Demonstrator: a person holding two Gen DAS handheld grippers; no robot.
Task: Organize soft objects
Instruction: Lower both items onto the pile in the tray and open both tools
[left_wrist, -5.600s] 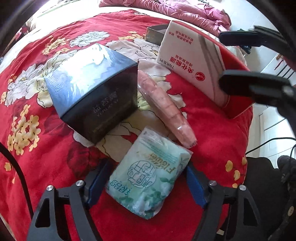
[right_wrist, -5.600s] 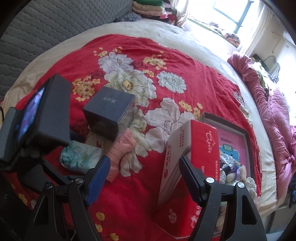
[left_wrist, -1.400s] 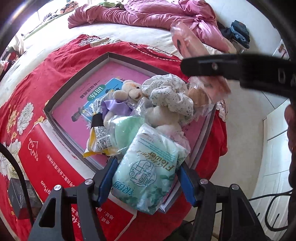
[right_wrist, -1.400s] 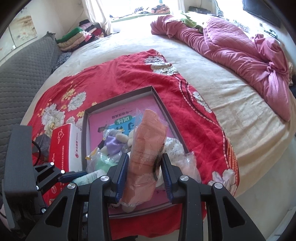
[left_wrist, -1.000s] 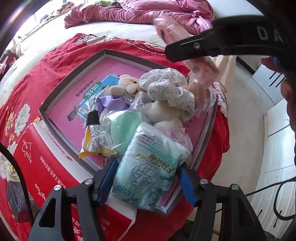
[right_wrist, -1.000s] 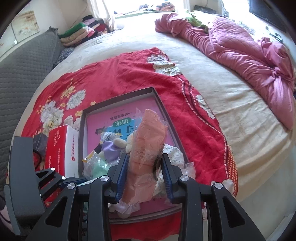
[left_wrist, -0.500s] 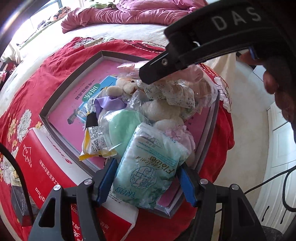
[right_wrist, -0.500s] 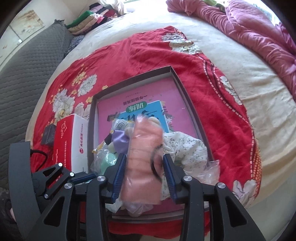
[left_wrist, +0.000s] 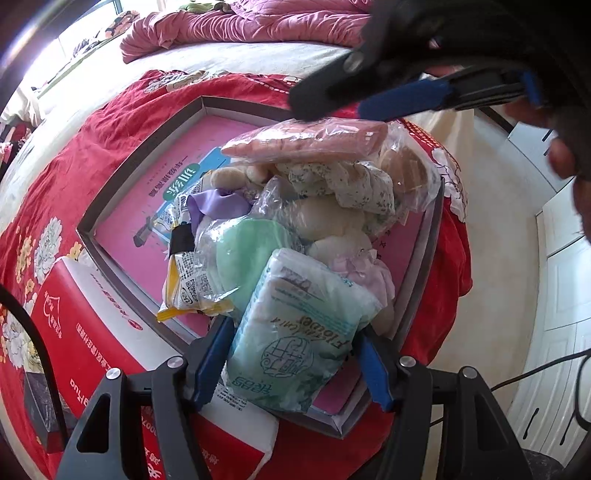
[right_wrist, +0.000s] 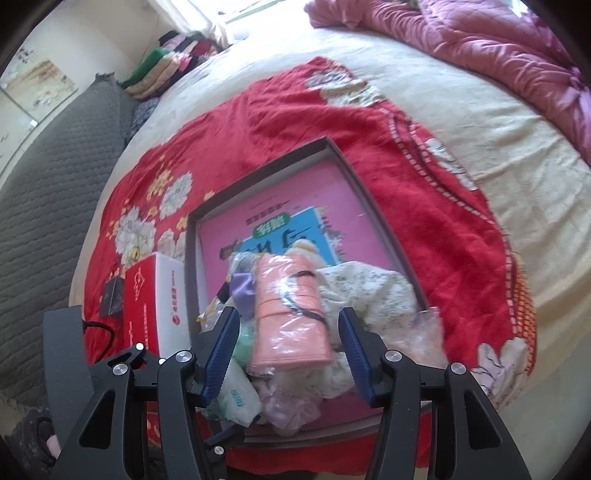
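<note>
Left gripper (left_wrist: 295, 354) clamped on green tissue pack (left_wrist: 295, 332), held over near corner of grey tray (left_wrist: 140, 155). Right gripper (right_wrist: 288, 354) jaws opening, pads clear of pink wrapped roll (right_wrist: 291, 317), which lies between them atop the tray's soft pile.

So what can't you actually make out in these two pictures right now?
- Box floor, both views: the soft pile covers its near half.
- Plush toy, left view: mostly buried under a scrunchie and bags.
- Dark box, right view: too small to read.
- Red carton lettering, left view: cut off by the left claw.
- Pink pack far end, right view: blurred.
- Right claw: opening, pads clear of the pack.
</note>
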